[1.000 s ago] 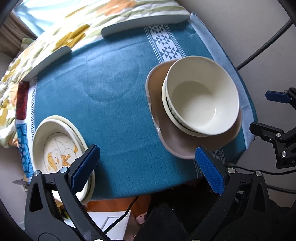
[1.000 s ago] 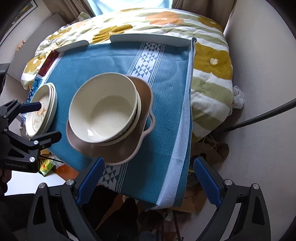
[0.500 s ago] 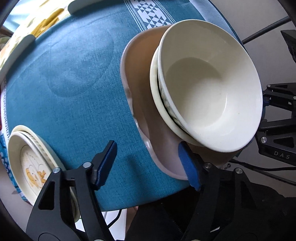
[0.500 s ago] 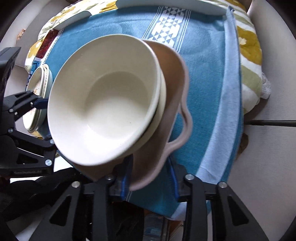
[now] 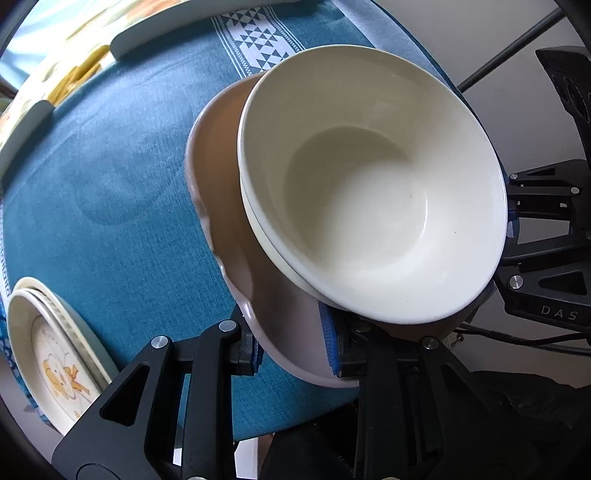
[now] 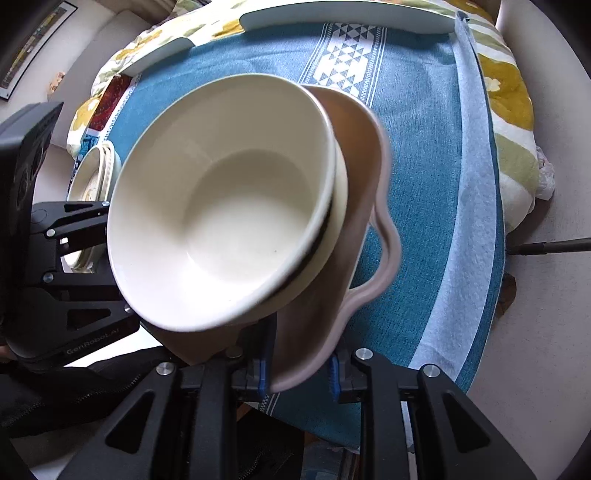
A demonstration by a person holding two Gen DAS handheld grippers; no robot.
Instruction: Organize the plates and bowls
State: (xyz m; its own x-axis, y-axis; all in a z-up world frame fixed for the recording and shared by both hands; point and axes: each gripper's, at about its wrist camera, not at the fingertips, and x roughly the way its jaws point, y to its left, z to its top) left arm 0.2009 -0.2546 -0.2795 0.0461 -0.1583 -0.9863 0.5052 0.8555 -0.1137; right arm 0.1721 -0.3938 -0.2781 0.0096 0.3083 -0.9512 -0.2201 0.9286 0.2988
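Two nested cream bowls [image 5: 369, 192] [image 6: 229, 221] sit on a brown plate [image 5: 221, 177] [image 6: 362, 155] with wavy side lobes, on the blue tablecloth [image 5: 110, 166]. My left gripper [image 5: 291, 349] has its blue pads on either side of the plate's near rim, and its jaws are closing on it. My right gripper [image 6: 298, 373] pinches the rim on the opposite side, its jaws also closing. Each gripper shows at the edge of the other's view. A stack of small plates [image 5: 48, 350] [image 6: 94, 173] with a duck picture lies at the table's left edge.
The tablecloth [image 6: 424, 129] has a white patterned band across the far side. Pale curved rails [image 6: 347, 14] border the far edge, with a floral quilt [image 6: 509, 85] beyond. A black cable [image 5: 509, 48] crosses the floor on the right.
Both grippers came down onto the brown plate and went from wide open to closed on its rim, from opposite sides. The bowls now fill much more of both views.
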